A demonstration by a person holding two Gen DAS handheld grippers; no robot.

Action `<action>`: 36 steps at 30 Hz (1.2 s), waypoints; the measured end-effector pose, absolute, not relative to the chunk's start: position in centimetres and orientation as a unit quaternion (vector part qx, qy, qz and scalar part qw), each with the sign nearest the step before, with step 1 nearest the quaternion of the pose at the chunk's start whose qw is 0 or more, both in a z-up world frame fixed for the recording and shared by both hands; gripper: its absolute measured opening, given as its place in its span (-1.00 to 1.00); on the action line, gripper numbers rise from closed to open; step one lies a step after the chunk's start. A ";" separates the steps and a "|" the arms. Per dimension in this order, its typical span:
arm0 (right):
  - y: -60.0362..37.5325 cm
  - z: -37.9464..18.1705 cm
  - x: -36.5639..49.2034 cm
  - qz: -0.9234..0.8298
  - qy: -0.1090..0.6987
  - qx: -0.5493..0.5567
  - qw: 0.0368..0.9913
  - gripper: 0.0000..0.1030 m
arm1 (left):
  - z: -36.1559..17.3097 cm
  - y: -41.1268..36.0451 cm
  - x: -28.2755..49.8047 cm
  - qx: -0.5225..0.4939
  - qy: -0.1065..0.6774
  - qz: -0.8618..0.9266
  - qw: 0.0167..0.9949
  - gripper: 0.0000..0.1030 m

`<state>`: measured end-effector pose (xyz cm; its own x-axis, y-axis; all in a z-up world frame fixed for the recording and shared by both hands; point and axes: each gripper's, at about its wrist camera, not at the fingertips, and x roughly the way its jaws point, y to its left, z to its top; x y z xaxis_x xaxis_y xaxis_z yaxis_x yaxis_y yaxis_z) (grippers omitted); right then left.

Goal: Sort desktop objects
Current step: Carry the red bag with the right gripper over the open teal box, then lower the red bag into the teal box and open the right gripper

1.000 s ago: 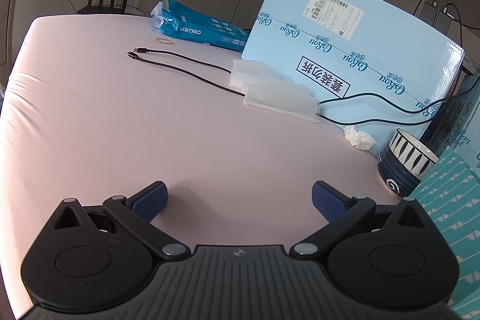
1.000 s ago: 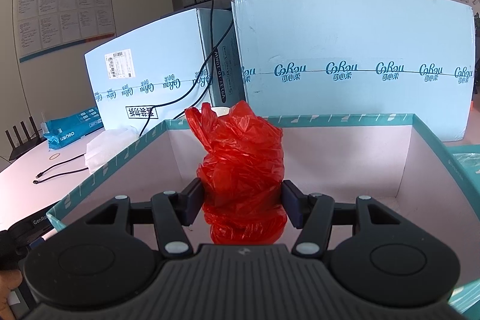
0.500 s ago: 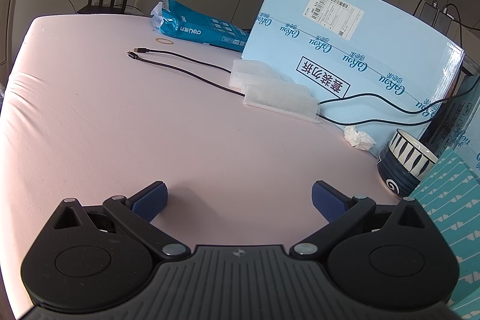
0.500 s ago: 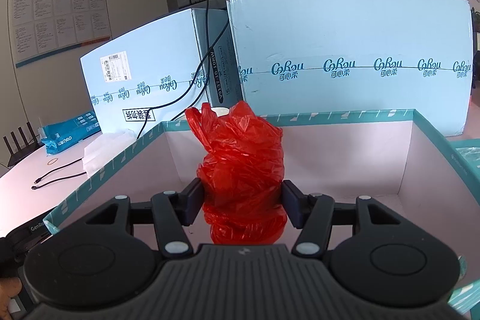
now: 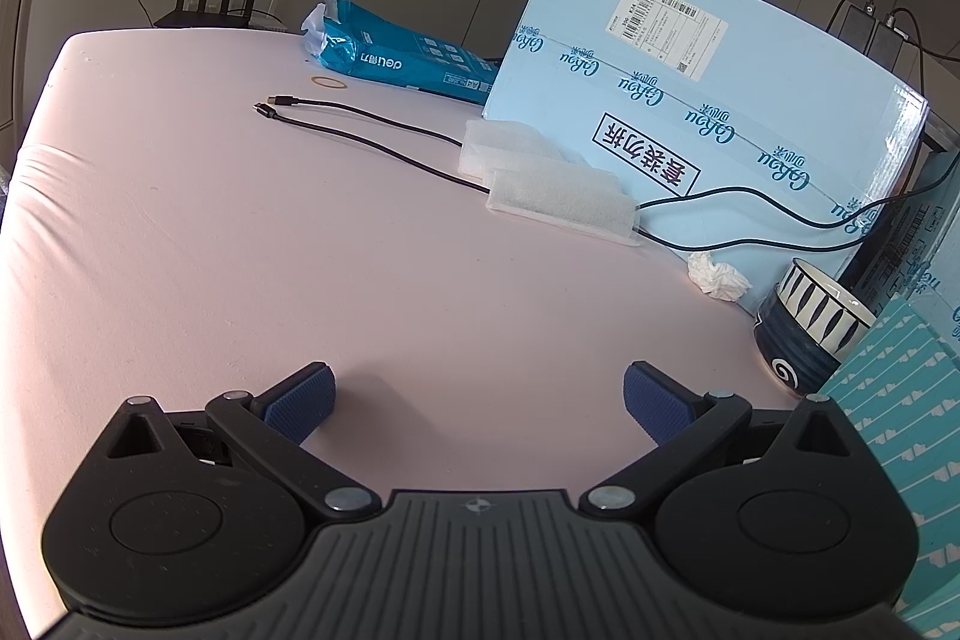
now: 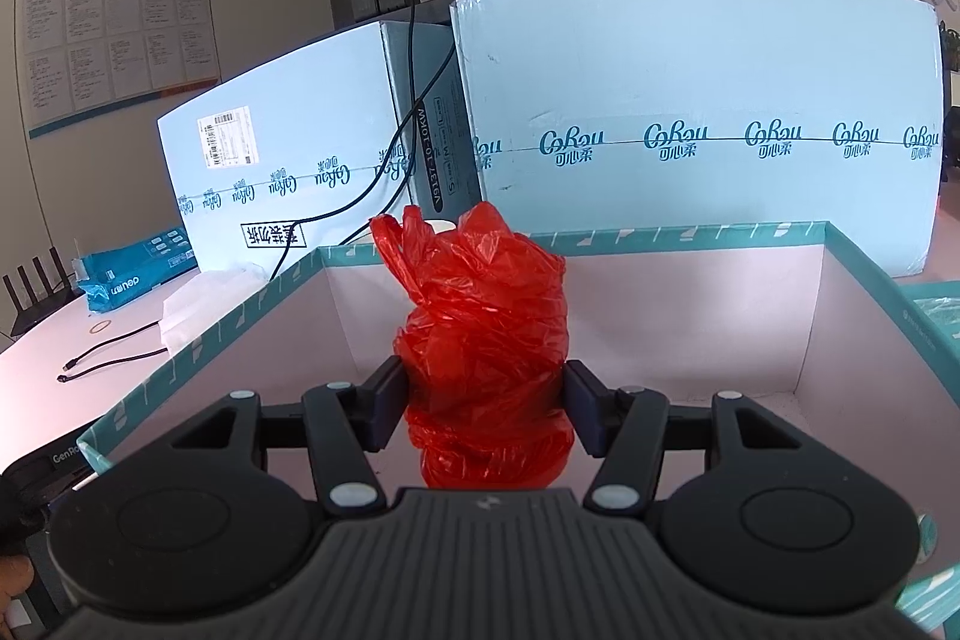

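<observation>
Rising a little over the last second, the right gripper (image 6: 483, 403) is carrying the red plastic bag (image 6: 486, 340) above the teal-rimmed box (image 6: 690, 235), while the left view is showing no change.

Its two pads are pressing into the crumpled bag from both sides, holding it over the box's pale interior, which is looking bare where visible, so the drop is judged as not yet done. Beyond the box, the left gripper (image 5: 479, 400) is hovering with fingers spread wide and nothing between them over the pink table (image 5: 240, 250). Awaiting sorting, by my reading, are the crumpled tissue (image 5: 717, 274), striped bowl (image 5: 804, 325), foam pads (image 5: 558, 196), black cables (image 5: 372, 136), rubber band (image 5: 330, 83) and blue packet (image 5: 396, 58).
</observation>
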<state>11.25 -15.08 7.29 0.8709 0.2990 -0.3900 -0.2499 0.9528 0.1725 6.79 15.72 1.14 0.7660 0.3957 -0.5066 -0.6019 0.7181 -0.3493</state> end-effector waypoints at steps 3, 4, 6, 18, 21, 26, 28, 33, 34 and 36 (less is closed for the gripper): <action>-15.1 7.3 11.2 0.143 0.209 0.057 0.966 0.14 | 1.1 15.7 6.8 -0.255 0.202 0.276 0.904 1.00; -15.1 7.3 11.3 0.144 0.209 0.056 0.966 0.14 | 1.1 15.7 6.8 -0.255 0.202 0.276 0.904 1.00; -15.0 7.3 11.3 0.144 0.209 0.055 0.966 0.14 | 1.2 15.7 6.8 -0.255 0.202 0.276 0.904 1.00; -14.9 7.6 11.5 0.148 0.228 0.049 0.961 0.60 | 1.1 15.7 6.9 -0.254 0.203 0.276 0.904 1.00; -15.0 7.7 11.2 0.157 0.225 0.048 0.960 1.00 | 1.1 15.8 6.9 -0.254 0.203 0.276 0.904 1.00; -14.8 7.6 11.0 0.154 0.219 0.038 0.963 1.00 | 1.1 15.7 7.0 -0.254 0.203 0.276 0.904 1.00; -14.8 7.6 11.0 0.153 0.217 0.040 0.963 1.00 | 1.1 15.7 7.0 -0.254 0.203 0.276 0.904 1.00; -14.8 7.5 10.8 0.154 0.210 0.041 0.965 1.00 | 1.1 15.7 7.0 -0.254 0.203 0.276 0.904 1.00; -14.8 7.5 10.8 0.154 0.209 0.042 0.965 1.00 | 1.1 15.7 7.0 -0.254 0.203 0.276 0.904 1.00; -14.8 7.5 10.8 0.154 0.207 0.042 0.965 1.00 | 1.1 15.7 7.0 -0.254 0.203 0.276 0.904 1.00</action>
